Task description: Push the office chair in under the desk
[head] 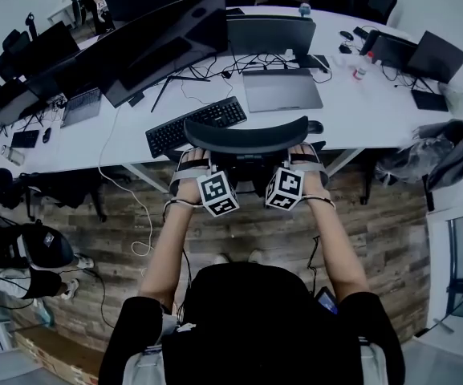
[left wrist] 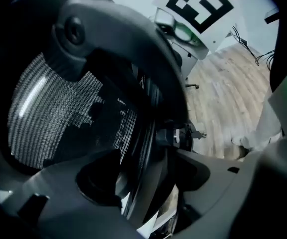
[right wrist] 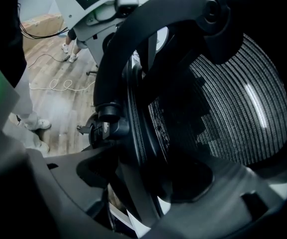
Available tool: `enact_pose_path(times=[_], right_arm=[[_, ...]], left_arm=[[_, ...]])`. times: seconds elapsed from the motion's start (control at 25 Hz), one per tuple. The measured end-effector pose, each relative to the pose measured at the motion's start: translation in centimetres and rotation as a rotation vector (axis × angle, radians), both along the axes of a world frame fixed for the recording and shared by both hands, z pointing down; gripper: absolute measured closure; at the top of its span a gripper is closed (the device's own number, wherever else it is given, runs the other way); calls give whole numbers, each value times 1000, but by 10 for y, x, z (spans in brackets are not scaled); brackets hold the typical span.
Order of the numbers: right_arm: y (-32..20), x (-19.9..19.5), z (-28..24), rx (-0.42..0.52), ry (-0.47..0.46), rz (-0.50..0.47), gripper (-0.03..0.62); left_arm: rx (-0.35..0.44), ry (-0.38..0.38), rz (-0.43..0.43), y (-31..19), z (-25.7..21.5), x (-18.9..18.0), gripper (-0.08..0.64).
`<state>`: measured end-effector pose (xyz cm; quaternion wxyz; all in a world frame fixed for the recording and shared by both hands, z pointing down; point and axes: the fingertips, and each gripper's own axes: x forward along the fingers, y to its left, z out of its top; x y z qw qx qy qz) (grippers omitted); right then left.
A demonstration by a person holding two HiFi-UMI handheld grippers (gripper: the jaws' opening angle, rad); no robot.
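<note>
**A:** Left fingers [left wrist: 53, 203] straddle the backrest [left wrist: 128, 78] rim, one on the mesh side and one behind it. They look clamped on it, standing wide because the rim is thick.

**B:** Right side?

**A:** Mirror image. Right fingers [right wrist: 233, 198] are closed on the same rim, with the mesh to their outer side. From above, the left gripper [head: 191, 165] and right gripper [head: 305, 159] each sit at one end of the backrest's top edge.

**B:** Where's the office chair [head: 247, 139] relative to that grip?

**A:** Directly ahead of the fingertips. The desk [head: 359, 103] edge lies just beyond them. The keyboard [head: 196, 124] is just past the left fingers and the mouse [head: 315, 127] just past the right. Wood floor [head: 391, 231] is below and behind both.

**B:** So how far in?

**A:** Mostly in, I'd say. The top of the backrest reads level with the desk edge from overhead, which puts the seat under the top. The seat is hidden by the backrest and the grippers, so I can't confirm that.

**B:** What's left?

**A:** At most a short straight shove until the backrest meets the desk edge. Then open both and back off. Push evenly on both sides or the chair will swivel.
</note>
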<state>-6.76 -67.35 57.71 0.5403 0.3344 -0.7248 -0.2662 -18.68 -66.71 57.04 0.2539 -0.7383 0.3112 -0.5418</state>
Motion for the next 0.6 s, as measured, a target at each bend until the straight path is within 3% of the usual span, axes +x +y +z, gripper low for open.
enact_pose_path(times=[0.2, 0.32, 0.6], right_arm=[[14, -3, -14, 35, -88, 30, 291], [25, -2, -21, 37, -138, 56, 291], [51, -3, -44, 45, -256, 109, 296]], left_arm=[[13, 112, -11, 17, -15, -1, 275], [18, 186, -28, 26, -26, -1, 345], [26, 313, -60, 48, -48, -4, 413]])
